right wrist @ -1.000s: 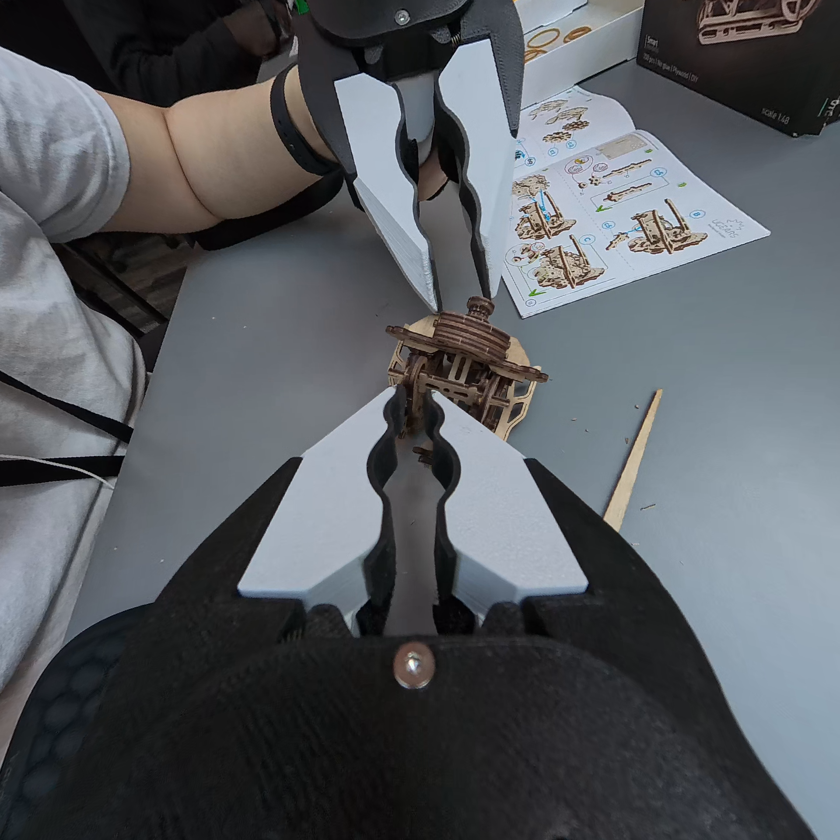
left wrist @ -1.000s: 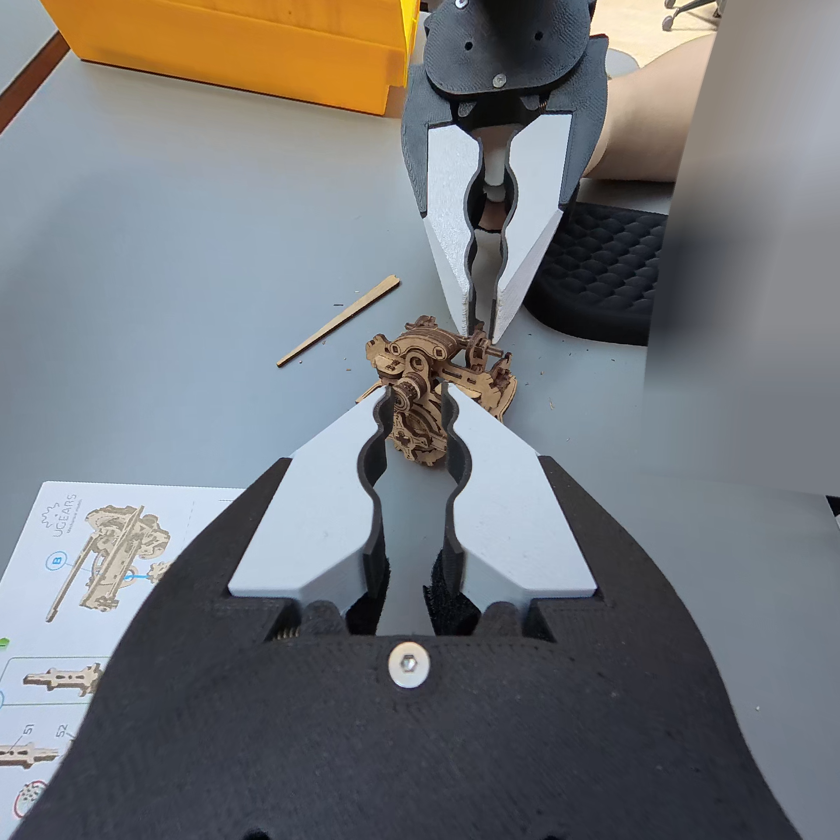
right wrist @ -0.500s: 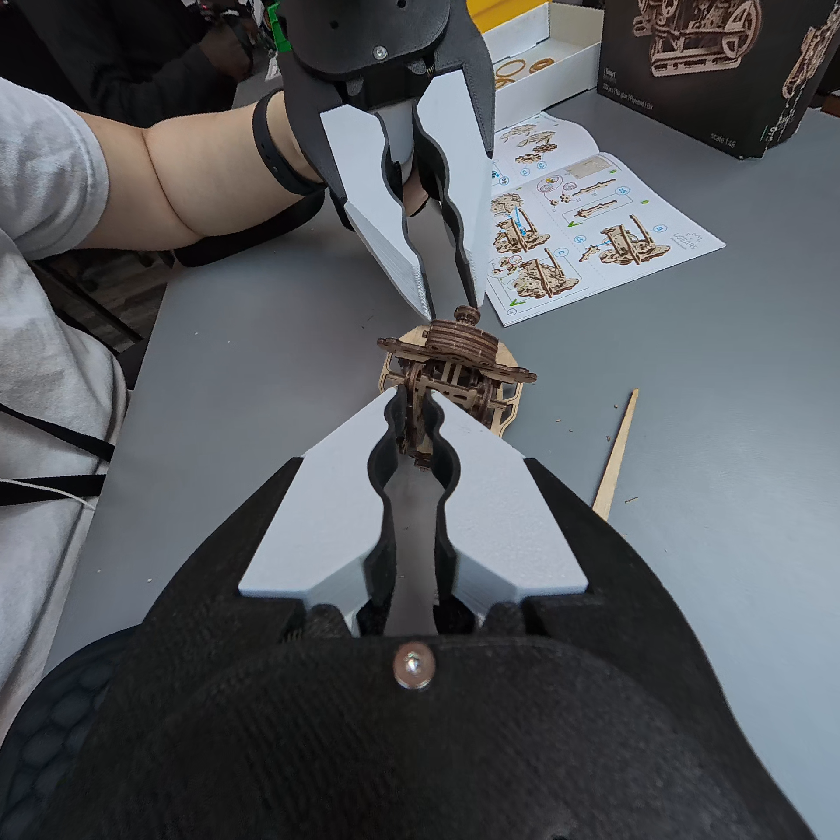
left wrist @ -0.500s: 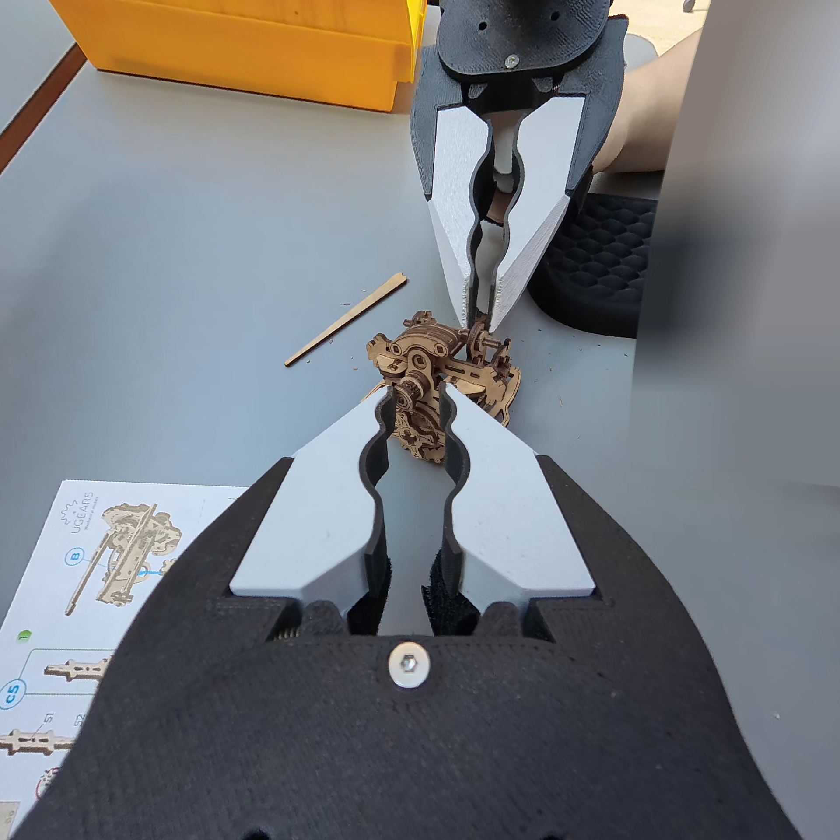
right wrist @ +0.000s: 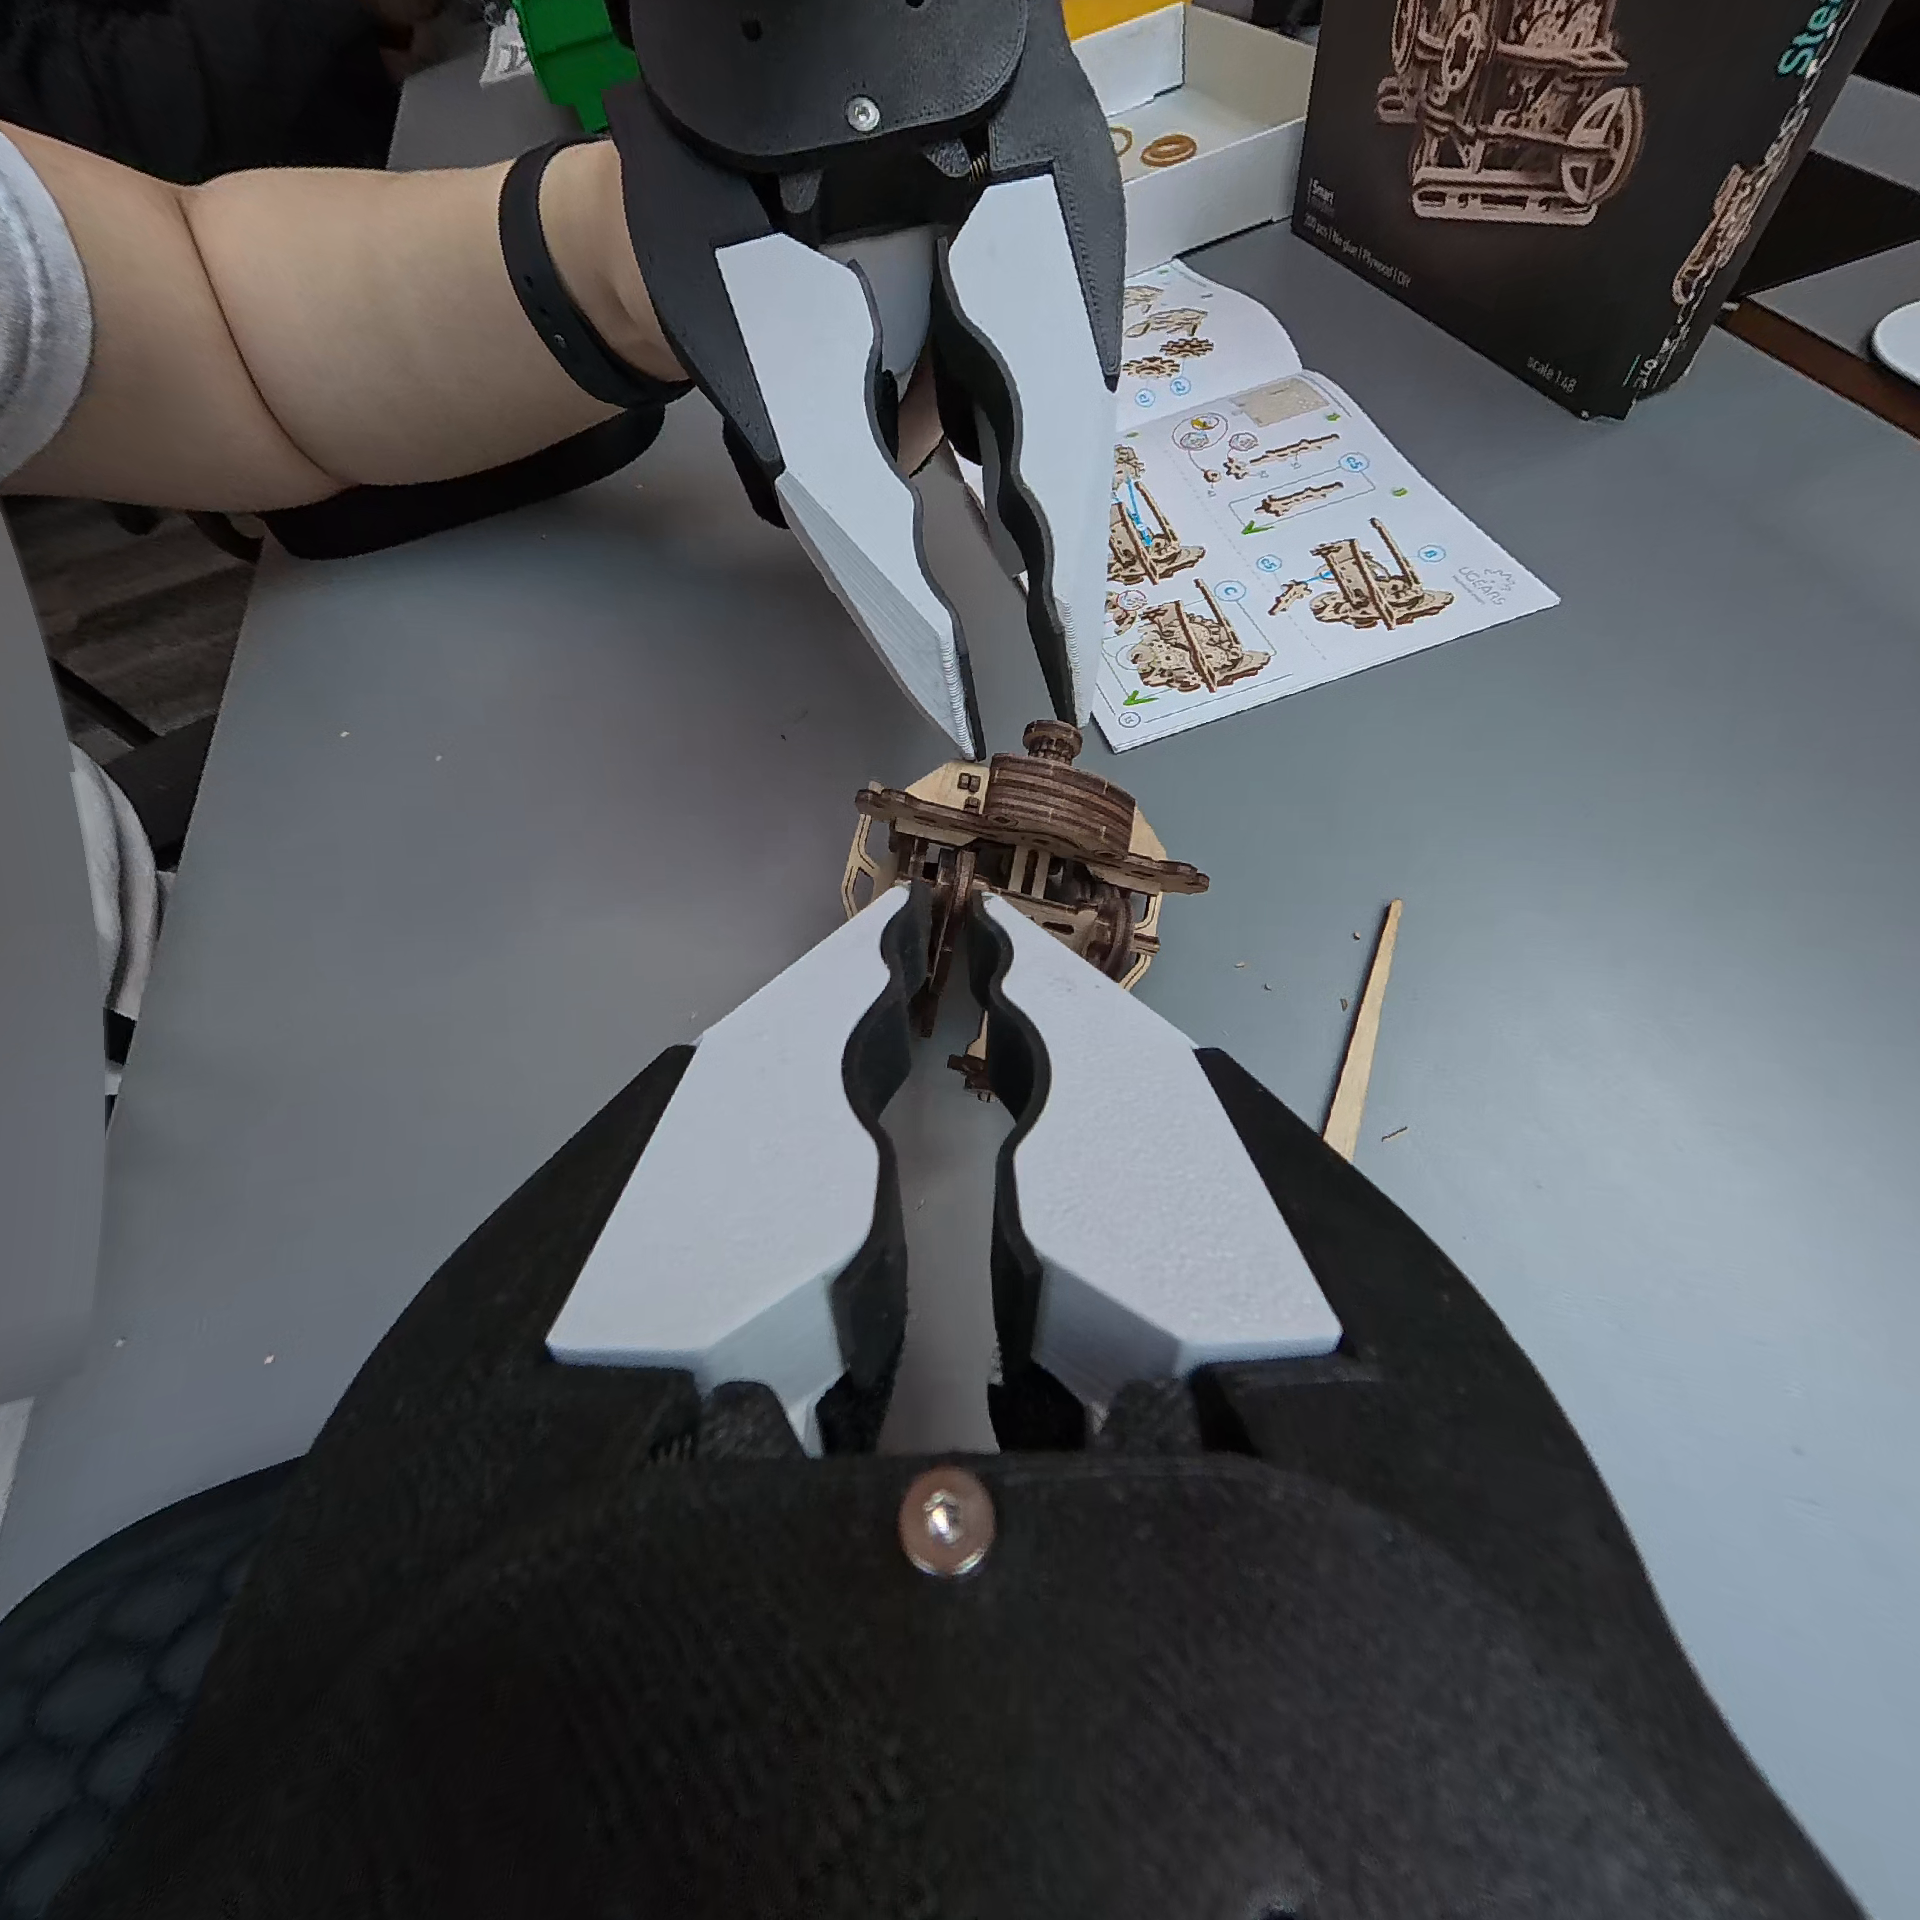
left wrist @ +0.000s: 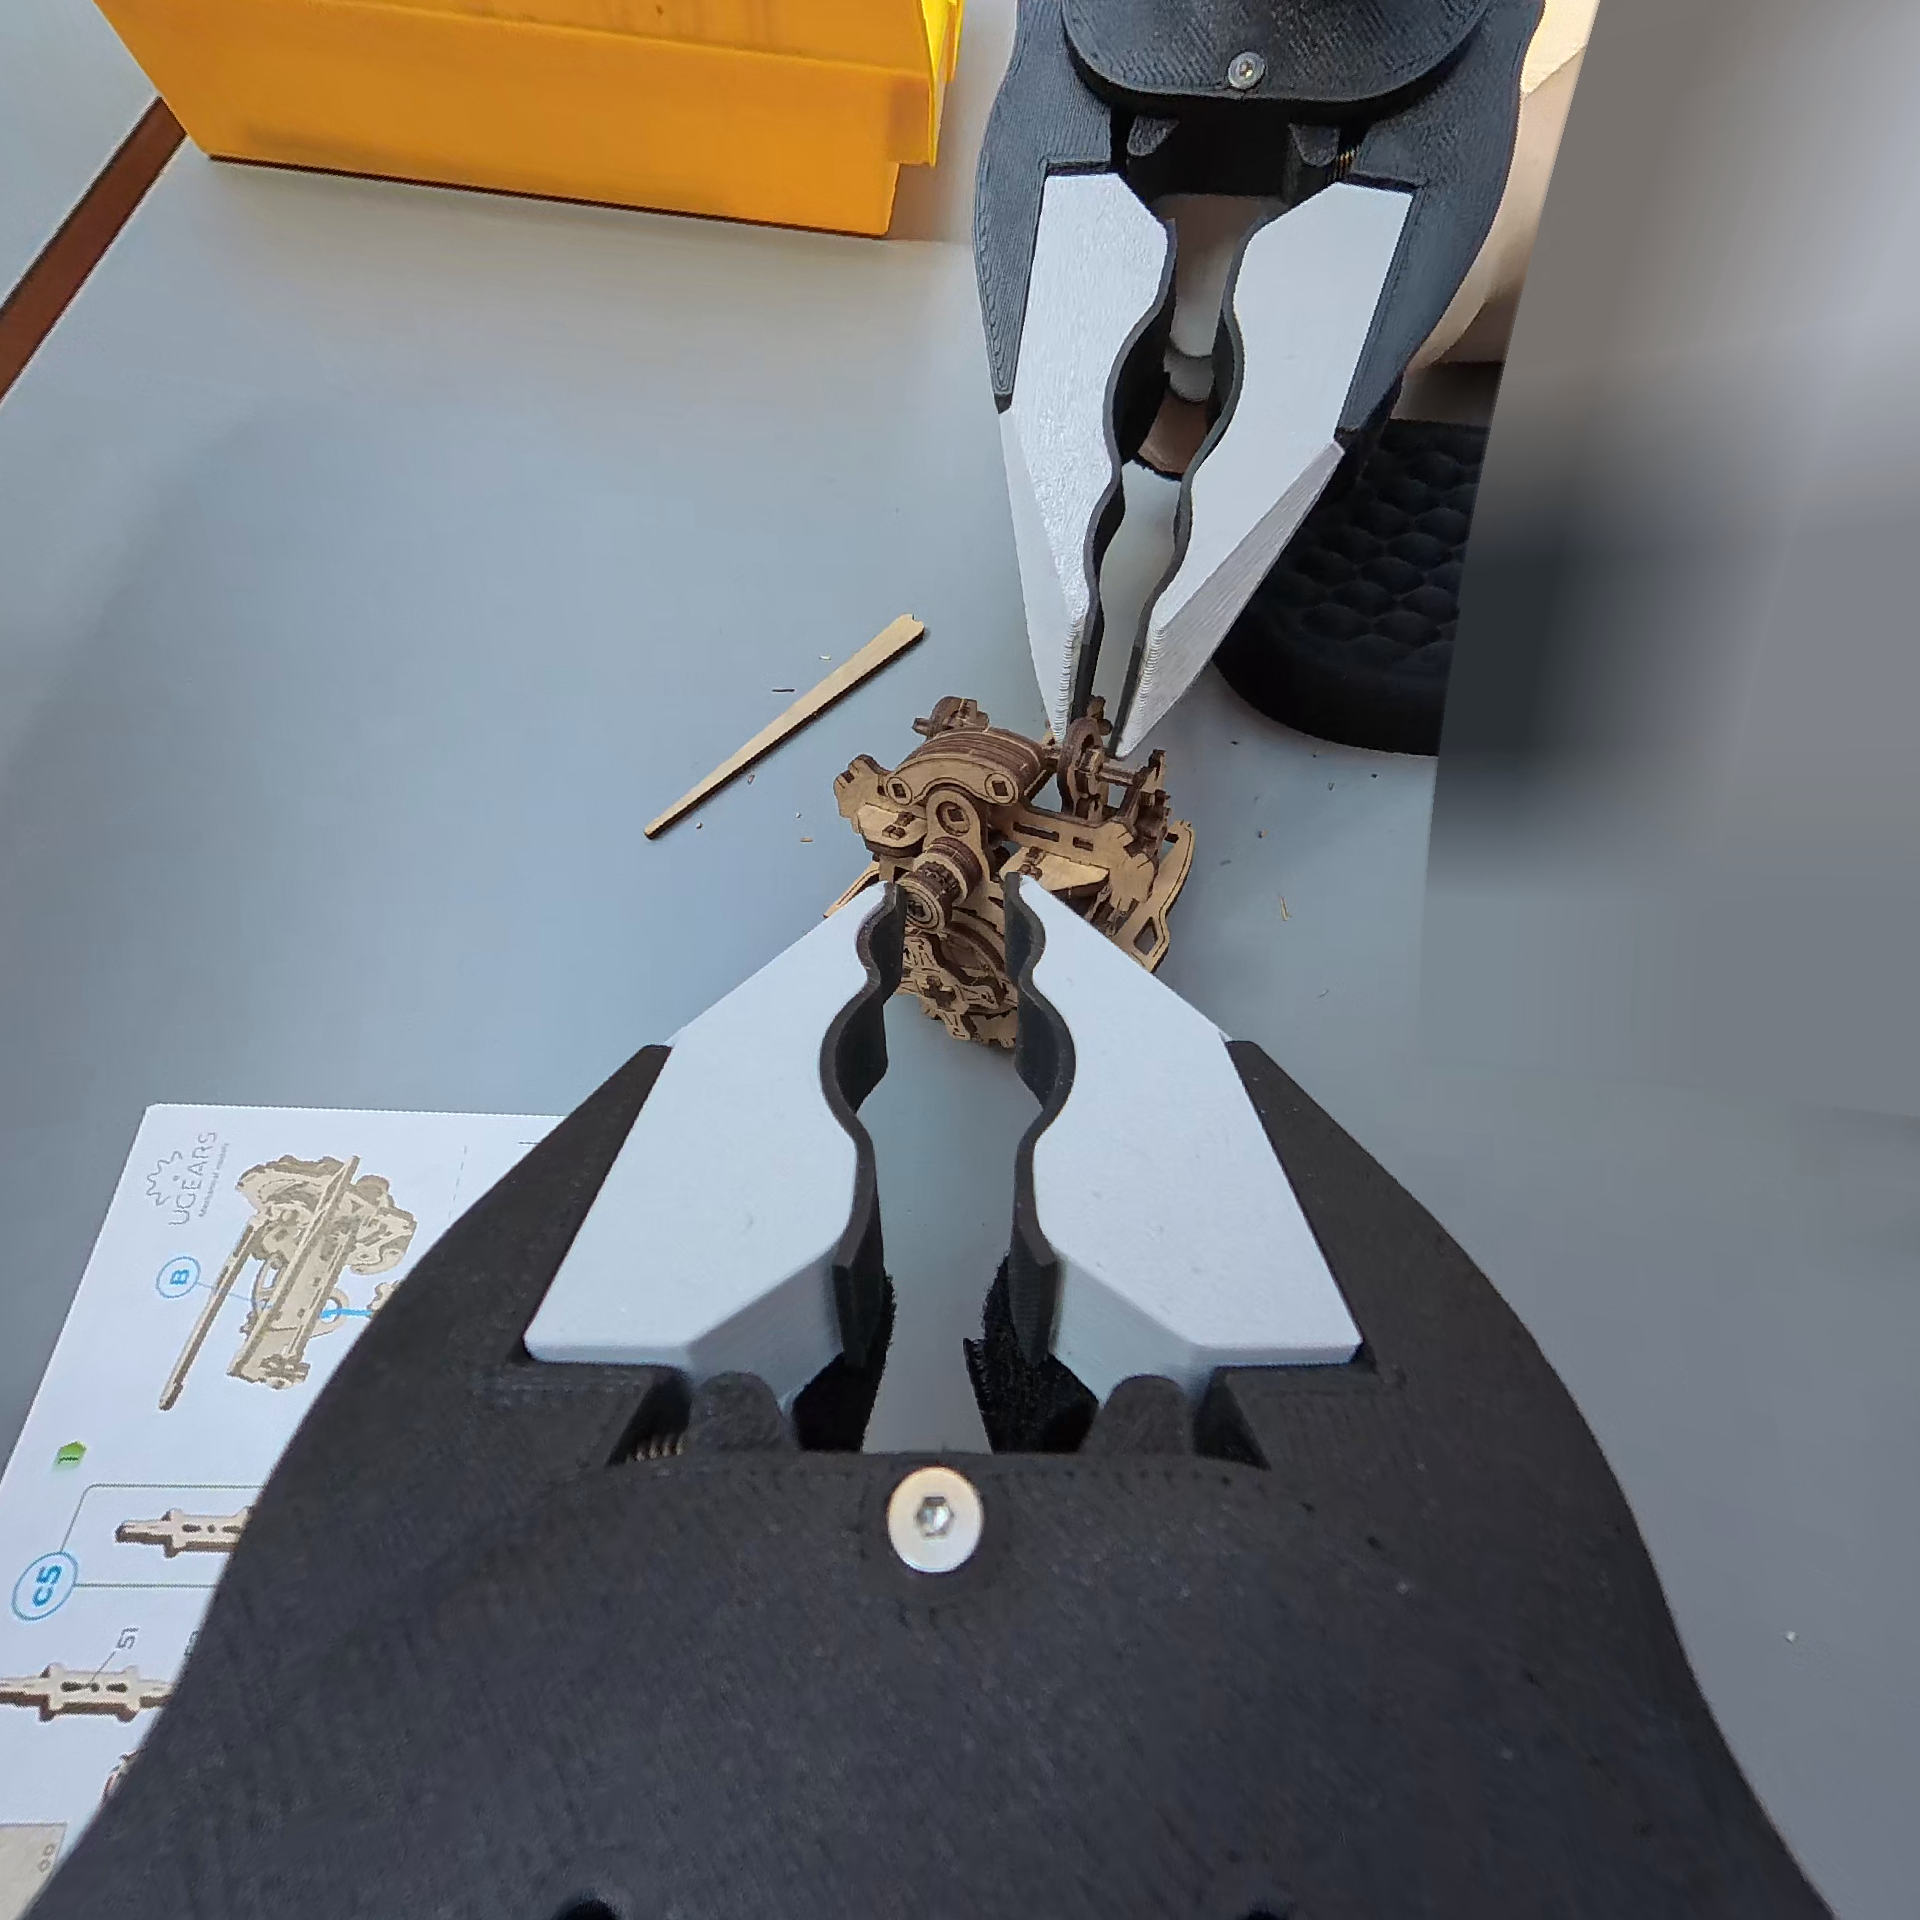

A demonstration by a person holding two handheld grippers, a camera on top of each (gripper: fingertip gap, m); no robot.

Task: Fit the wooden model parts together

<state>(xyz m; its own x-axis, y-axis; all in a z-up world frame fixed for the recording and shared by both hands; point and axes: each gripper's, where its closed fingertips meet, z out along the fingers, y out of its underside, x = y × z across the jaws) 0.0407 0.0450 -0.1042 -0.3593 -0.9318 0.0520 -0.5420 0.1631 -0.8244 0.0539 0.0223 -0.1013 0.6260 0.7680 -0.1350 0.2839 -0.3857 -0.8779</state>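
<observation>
A small brown wooden model (left wrist: 966, 790) stands on the grey table (left wrist: 416, 520) between my two grippers. My left gripper (left wrist: 951, 904) comes in from the near side and is shut on the model's end with the little round knob. In the right wrist view it (right wrist: 1023, 732) reaches down from above onto the knob on top of the model (right wrist: 1049, 810). My right gripper (right wrist: 945, 909) is shut on a thin gear wheel at the model's other end. In the left wrist view it (left wrist: 1091, 732) points steeply down onto that gear.
A loose wooden stick (left wrist: 784, 727) lies just beside the model. An instruction booklet (right wrist: 1299, 520), a black product box (right wrist: 1538, 187) and a white tray (right wrist: 1195, 135) lie beyond. A yellow bin (left wrist: 540, 104) stands at the back. A black honeycomb pad (left wrist: 1361, 603) and a person's forearm (right wrist: 343, 343) are close. The grippers are tip to tip, or close to it. The loose wooden stick (left wrist: 784, 727) is about 9 cm from my right fingertips. Look for it in the right wrist view (right wrist: 1325, 1070) too.
Both grippers keep their hold on the model. Each stands steeper and nearer in the other's view, and the booklet and box have shifted in view.
</observation>
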